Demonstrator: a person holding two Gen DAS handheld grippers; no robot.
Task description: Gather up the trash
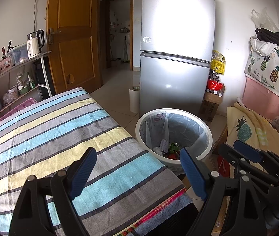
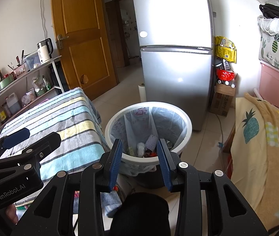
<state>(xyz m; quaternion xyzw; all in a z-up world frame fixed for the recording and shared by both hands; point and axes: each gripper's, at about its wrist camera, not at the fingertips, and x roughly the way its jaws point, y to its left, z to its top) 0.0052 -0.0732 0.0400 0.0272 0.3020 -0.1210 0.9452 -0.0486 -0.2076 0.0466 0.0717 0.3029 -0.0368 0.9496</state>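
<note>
A white trash bin (image 1: 139, 126) with a clear liner stands on the floor by the right edge of the striped-cloth table (image 1: 60, 127). Wrappers and crumpled paper (image 1: 170, 149) lie at its bottom. My left gripper (image 1: 138, 153) hangs open and wide over the table's right edge, with nothing between its blue pads. My right gripper (image 2: 139, 142) is above the bin's near rim (image 2: 139, 158), about half open with only the trash (image 2: 145, 147) below showing through the gap. The right gripper (image 1: 235, 149) also shows in the left wrist view, and the left gripper (image 2: 35, 137) shows over the table (image 2: 60, 114).
A grey fridge (image 1: 174, 59) stands just behind the bin, with a paper roll (image 1: 134, 98) at its left and cardboard boxes (image 1: 210, 106) at its right. A shelf (image 1: 11, 68) with a kettle lines the left wall. Furniture draped in pineapple cloth (image 2: 257, 137) crowds the right.
</note>
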